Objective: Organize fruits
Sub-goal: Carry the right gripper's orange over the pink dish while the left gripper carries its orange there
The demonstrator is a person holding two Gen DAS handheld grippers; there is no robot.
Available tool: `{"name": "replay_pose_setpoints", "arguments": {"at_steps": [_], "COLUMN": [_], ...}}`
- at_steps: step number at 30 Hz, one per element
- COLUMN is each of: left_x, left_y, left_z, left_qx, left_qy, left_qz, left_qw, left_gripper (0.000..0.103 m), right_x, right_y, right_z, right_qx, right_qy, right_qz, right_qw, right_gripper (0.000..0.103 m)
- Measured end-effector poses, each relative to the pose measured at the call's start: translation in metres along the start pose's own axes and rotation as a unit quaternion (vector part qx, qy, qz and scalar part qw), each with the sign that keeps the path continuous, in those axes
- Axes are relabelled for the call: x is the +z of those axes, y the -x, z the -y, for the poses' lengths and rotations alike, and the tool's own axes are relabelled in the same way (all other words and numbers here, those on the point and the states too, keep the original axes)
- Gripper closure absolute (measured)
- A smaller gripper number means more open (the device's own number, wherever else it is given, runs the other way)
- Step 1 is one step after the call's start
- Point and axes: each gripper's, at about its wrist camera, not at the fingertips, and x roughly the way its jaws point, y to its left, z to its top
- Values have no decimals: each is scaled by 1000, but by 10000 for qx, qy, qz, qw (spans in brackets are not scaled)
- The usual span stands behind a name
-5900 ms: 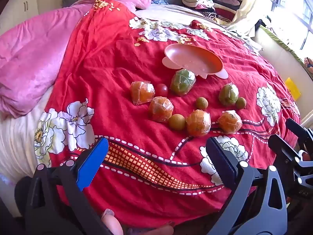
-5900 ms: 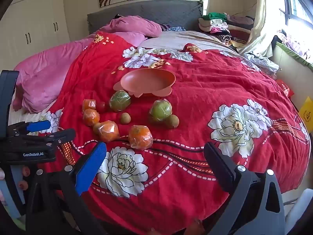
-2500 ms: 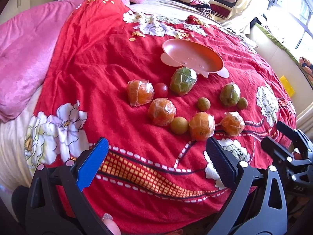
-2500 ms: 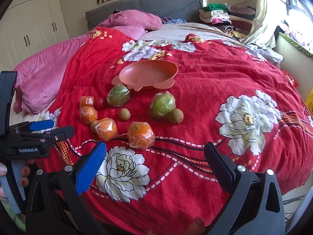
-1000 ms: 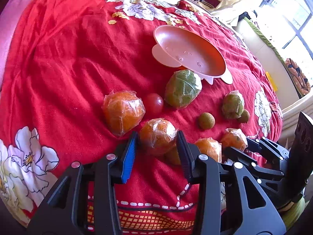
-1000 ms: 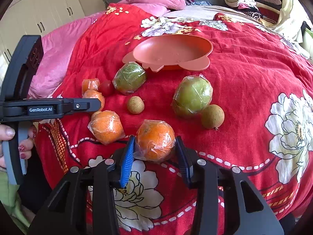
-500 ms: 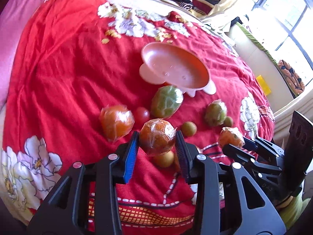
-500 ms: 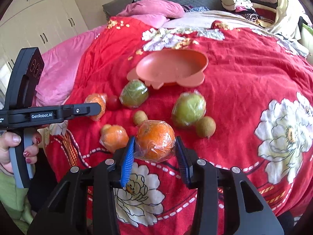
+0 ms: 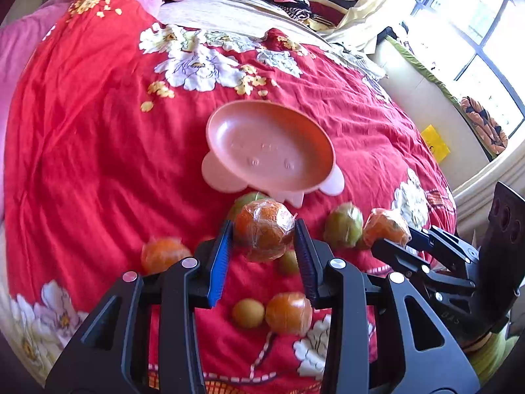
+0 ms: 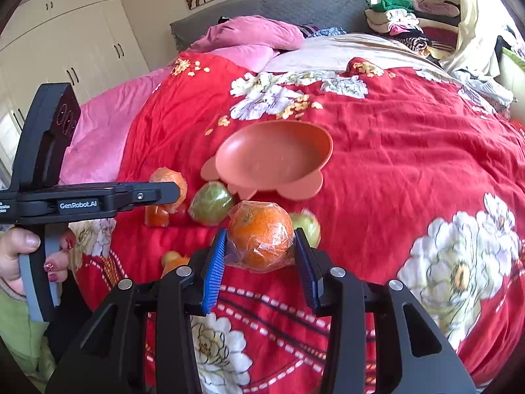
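My left gripper [image 9: 264,256] is shut on a plastic-wrapped orange [image 9: 264,231] and holds it above the red bedspread, short of the empty pink dish [image 9: 269,151]. My right gripper [image 10: 261,262] is shut on another wrapped orange [image 10: 261,239], also lifted, near the dish [image 10: 275,161]. In the left wrist view the right gripper's orange [image 9: 385,228] shows at right. In the right wrist view the left gripper's orange [image 10: 170,180] shows at left. Loose on the bed lie a wrapped orange [image 9: 288,313], a small round fruit [image 9: 247,313], another orange [image 9: 164,257] and green wrapped fruits [image 9: 343,229] [image 10: 211,207].
The red floral bedspread [image 9: 98,131] covers a round bed. Pink bedding [image 10: 249,37] and a grey headboard [image 10: 295,0] lie at the far side. A pile of clothes [image 10: 410,23] sits at the back right. A window [image 9: 475,42] is to the right.
Both grippers closed on wrapped oranges about a second ago. Since then they have lifted them off the bedspread and carried them forward toward the pink dish.
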Motion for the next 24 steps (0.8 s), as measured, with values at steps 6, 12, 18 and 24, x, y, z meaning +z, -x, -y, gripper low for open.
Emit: {"name": "replay_pose_setpoints", "arguments": {"at_steps": [6, 12, 18, 24], "left_x": [25, 44, 53, 61], "left_y": [-10, -26, -49, -66], "left_z": [5, 7, 3, -3], "left_qx": [49, 101, 226, 291], "left_qy": [-130, -237, -288, -313], "left_qz": [11, -100, -270, -360], "left_qw": [9999, 9996, 9990, 9984], "left_gripper": [74, 74, 74, 74], "right_x": [17, 34, 45, 48], "right_y": [-9, -24, -38, -57], "right_z": [5, 10, 15, 17], "right_qx": [37, 19, 1, -47], "right_qy": [-12, 6, 27, 122], "right_qz": [71, 55, 13, -133], "right_qw": [10000, 10000, 10000, 9998], "right_gripper": [64, 64, 64, 64]}}
